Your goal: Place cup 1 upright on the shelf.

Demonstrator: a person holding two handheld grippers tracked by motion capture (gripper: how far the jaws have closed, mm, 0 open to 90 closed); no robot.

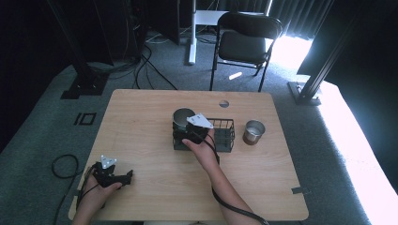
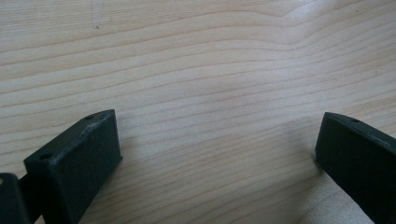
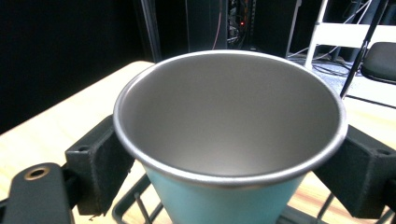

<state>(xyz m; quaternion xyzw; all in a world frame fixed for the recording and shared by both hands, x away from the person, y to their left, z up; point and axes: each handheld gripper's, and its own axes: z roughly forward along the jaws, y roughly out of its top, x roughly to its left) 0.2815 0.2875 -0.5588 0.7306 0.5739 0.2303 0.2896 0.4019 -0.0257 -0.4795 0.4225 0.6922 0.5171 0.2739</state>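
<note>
One cup point(image 3: 229, 140) pinched by right hand-held gripper point(image 1: 187, 130) over wire basket point(image 1: 224, 136), likely for lowering in. Left hand-held gripper point(image 1: 123, 179) spread, idle on near-left worktop point(image 1: 141, 140). Second cup point(image 1: 253, 132) right of basket.

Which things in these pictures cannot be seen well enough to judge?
- Base of the blue cup: cut off by the bottom edge in the right gripper view, so whether it rests in the wire basket is unclear.
- Basket floor: hidden by the right gripper and hand in the high view.
- Contents of the second metal cup: too small in the high view.
</note>
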